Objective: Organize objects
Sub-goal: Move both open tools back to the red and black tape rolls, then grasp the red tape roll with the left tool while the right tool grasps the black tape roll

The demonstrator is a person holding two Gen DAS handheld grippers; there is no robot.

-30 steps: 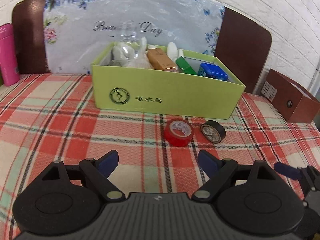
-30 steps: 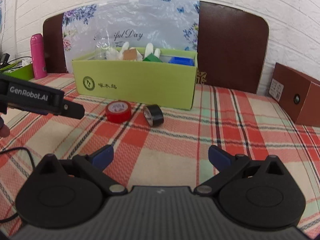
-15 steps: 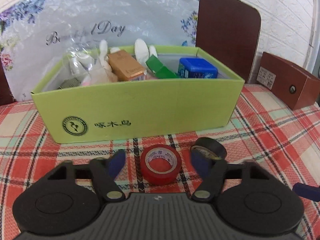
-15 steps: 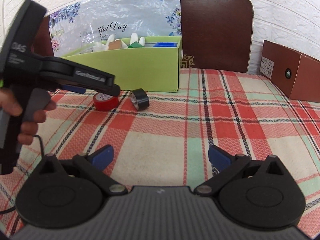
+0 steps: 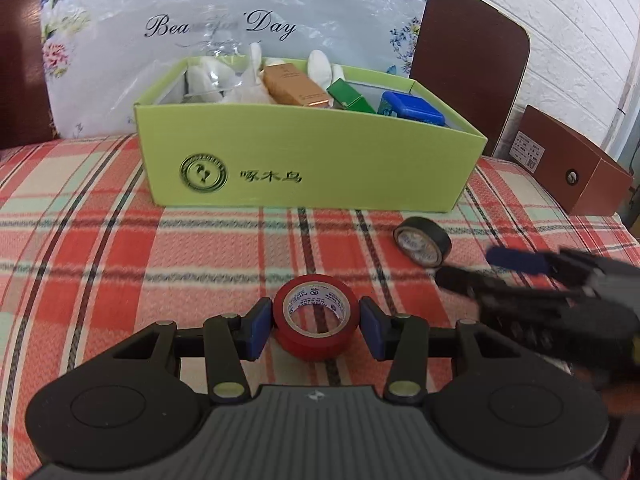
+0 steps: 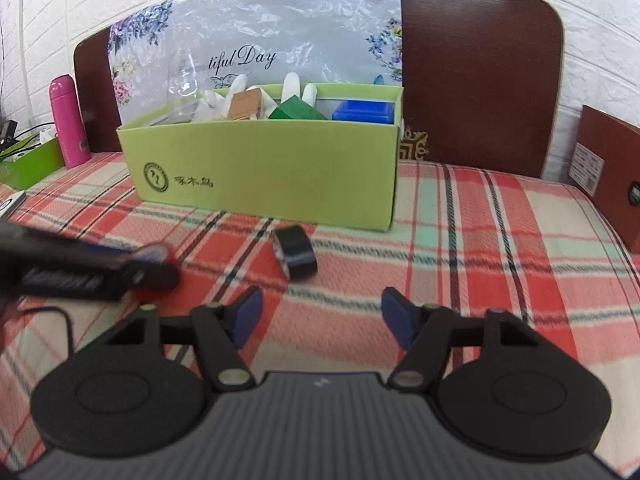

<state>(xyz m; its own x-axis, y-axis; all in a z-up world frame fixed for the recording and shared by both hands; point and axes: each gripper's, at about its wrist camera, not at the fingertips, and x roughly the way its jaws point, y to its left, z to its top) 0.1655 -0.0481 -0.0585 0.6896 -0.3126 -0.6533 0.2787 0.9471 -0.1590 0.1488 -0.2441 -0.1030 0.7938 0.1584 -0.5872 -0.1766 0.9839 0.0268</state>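
Observation:
A red tape roll [image 5: 316, 322] lies on the checked cloth between my left gripper's [image 5: 315, 330] blue pads, which press its sides. A black tape roll [image 5: 422, 241] stands to its right; in the right wrist view it [image 6: 295, 252] is just ahead of my right gripper [image 6: 322, 316], which is open and empty. A green box [image 5: 308, 160] with gloves, an orange carton, a green box and a blue box inside stands behind both rolls. The right gripper shows blurred at the right of the left wrist view [image 5: 516, 264].
A brown box [image 5: 568, 172] stands at the right edge of the bed. A pink bottle [image 6: 69, 122] and a small green box [image 6: 28, 162] stand at the far left. A wooden headboard [image 6: 480, 80] with a floral plastic bag [image 6: 256, 48] backs the green box.
My left gripper has come down and closed its pads around the red tape roll. My right gripper has moved forward toward the black roll.

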